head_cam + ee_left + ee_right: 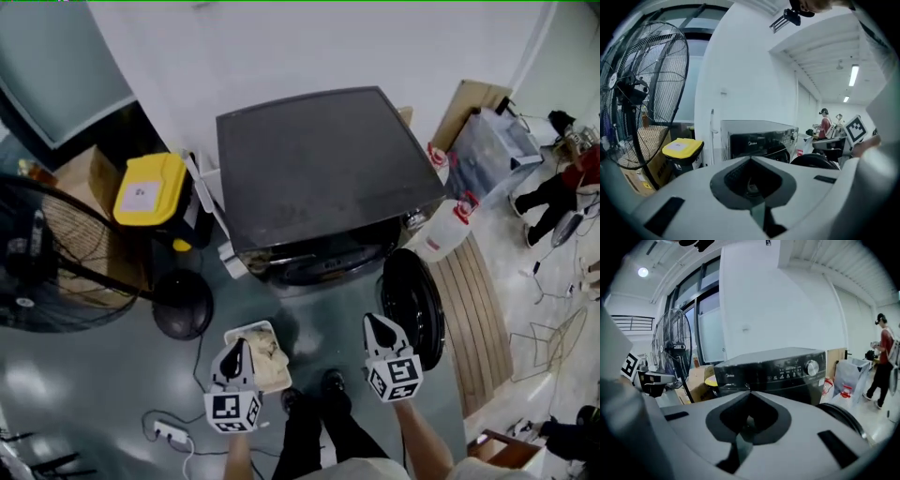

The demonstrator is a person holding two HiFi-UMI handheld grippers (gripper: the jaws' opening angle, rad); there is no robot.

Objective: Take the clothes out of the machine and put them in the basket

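In the head view we are holding the left gripper point(238, 347) at the basket point(246, 330) on the floor, where pale clothes point(270, 358) are lying, and the right gripper point(376, 325) near the open door point(412, 300) of the machine point(323, 169). In the left gripper view the jaws are clenching on nothing, and in the right gripper view likewise. We are judging one load as delivered, so next we are looking at parting the jaws and reaching into the drum, which no view shows.

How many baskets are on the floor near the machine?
1. The white basket sits in front of the washing machine, partly covered by the left gripper, with pale cloth inside. No other shows.
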